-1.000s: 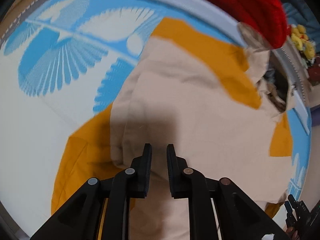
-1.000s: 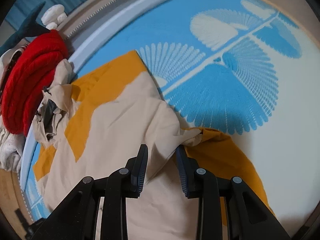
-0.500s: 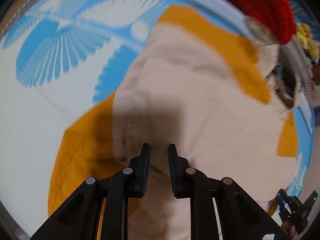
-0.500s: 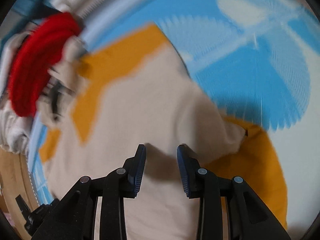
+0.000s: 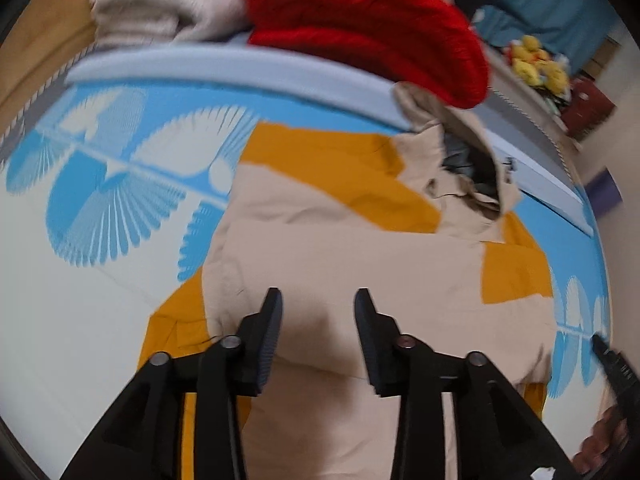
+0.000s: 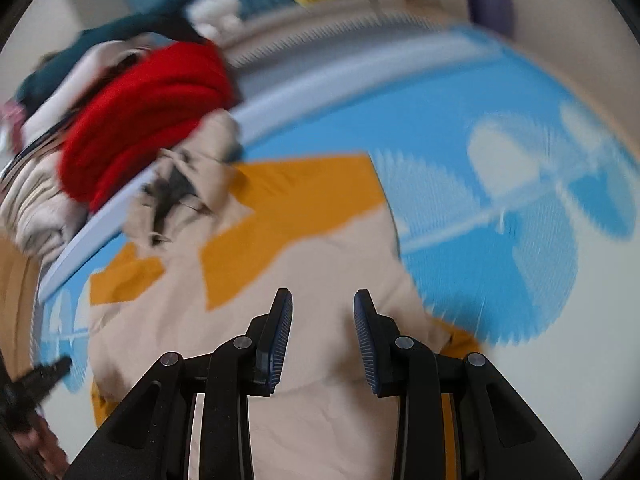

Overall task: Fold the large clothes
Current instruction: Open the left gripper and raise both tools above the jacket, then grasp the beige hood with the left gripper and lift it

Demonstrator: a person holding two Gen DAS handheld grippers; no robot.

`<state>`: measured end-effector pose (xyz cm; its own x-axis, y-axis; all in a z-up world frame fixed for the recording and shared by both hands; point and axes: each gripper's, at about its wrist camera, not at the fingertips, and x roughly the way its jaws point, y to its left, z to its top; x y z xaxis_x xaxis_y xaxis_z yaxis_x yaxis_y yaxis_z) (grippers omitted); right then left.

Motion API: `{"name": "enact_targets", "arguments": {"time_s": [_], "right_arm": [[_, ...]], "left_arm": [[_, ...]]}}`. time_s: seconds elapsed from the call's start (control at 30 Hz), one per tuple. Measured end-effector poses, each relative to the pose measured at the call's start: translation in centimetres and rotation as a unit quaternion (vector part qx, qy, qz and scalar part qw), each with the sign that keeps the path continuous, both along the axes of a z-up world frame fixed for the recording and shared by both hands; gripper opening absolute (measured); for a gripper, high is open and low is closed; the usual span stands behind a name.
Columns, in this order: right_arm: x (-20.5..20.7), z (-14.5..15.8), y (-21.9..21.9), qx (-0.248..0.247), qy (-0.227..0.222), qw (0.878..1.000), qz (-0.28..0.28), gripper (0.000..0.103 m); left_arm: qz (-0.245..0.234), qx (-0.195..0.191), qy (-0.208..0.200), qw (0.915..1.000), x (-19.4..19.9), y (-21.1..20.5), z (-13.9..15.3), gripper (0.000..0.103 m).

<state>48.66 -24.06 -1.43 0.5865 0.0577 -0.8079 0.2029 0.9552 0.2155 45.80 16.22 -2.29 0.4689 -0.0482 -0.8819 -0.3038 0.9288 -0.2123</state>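
**Jacket flat on the mat, both tools empty above it**

We held the left hand-held gripper [image 5: 317,300] over the near part of the beige-and-orange jacket [image 5: 340,264], its jaws spread wide with nothing between them. The right hand-held gripper [image 6: 322,302] was likewise parted wide and empty, hovering over the same garment. We could not tell from either view whether the fingertips touched the cloth.

The jacket lay spread on the blue-and-white patterned mat [image 5: 100,208], its hood [image 5: 472,176] at the far end, bunched against the pale raised border [image 5: 240,76] of the mat. Orange panels showed at the far shoulder, at the right side and along the near left edge.

We judged the fabric to be thin, soft and light, with little stiffness: it showed creases and would likely sag and slide when lifted. A pinch on a single layer at a hem or side edge seemed the safest hold; a grab in the broad middle would probably only raise a tent of cloth. The near left orange edge [image 5: 172,332] and the right orange panel [image 5: 516,276] looked like the reachable margins.

Beyond the border sat a folded red knit [image 5: 368,28] and a cream knit garment [image 5: 168,4], just beside the hood. We thought the hood might catch on that border or nudge the pile if the jacket were dragged far. Yellow plush toys [image 5: 536,64] stood well apart, far right. The right-wrist view was blurred, so finer detail there escaped us.
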Motion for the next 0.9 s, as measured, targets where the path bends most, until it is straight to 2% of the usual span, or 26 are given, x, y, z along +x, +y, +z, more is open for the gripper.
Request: {"name": "enact_targets", "arguments": {"time_s": [0.1, 0.2, 0.4, 0.5, 0.6, 0.8, 0.9], "right_arm": [[-1.9, 2.8, 1.0, -0.024, -0.040, 0.999, 0.023, 0.034], [-3.6, 4.4, 1.7, -0.052, -0.060, 0.996, 0.041, 0.034], [-6.7, 4.8, 0.6, -0.078, -0.059, 0.994, 0.041, 0.034], [-7.3, 5.1, -0.3, -0.078, -0.059, 0.995, 0.036, 0.034], [-7.5, 6.2, -1.0, -0.087, -0.079, 0.993, 0.025, 0.034], [-6.9, 7.5, -1.6, -0.098, -0.105, 0.989, 0.024, 0.034], [-6.0, 7.9, -1.9, -0.098, -0.111, 0.989, 0.023, 0.034]], "left_arm": [[-0.023, 0.026, -0.028, 0.9990, -0.9, -1.8, 1.2, 0.043], [-0.037, 0.041, -0.054, 0.9970, -2.4, -3.2, 2.0, 0.047], [-0.043, 0.084, -0.100, 0.9905, -4.4, -5.2, 3.0, 0.048], [-0.047, 0.102, -0.108, 0.9877, -4.8, -6.0, 3.3, 0.048], [-0.053, 0.114, -0.114, 0.9855, -4.7, -6.5, 3.4, 0.048], [-0.055, 0.110, -0.119, 0.9852, -2.6, -6.0, 3.6, 0.046], [-0.054, 0.102, -0.110, 0.9871, 0.0, -5.3, 3.4, 0.042]]}}
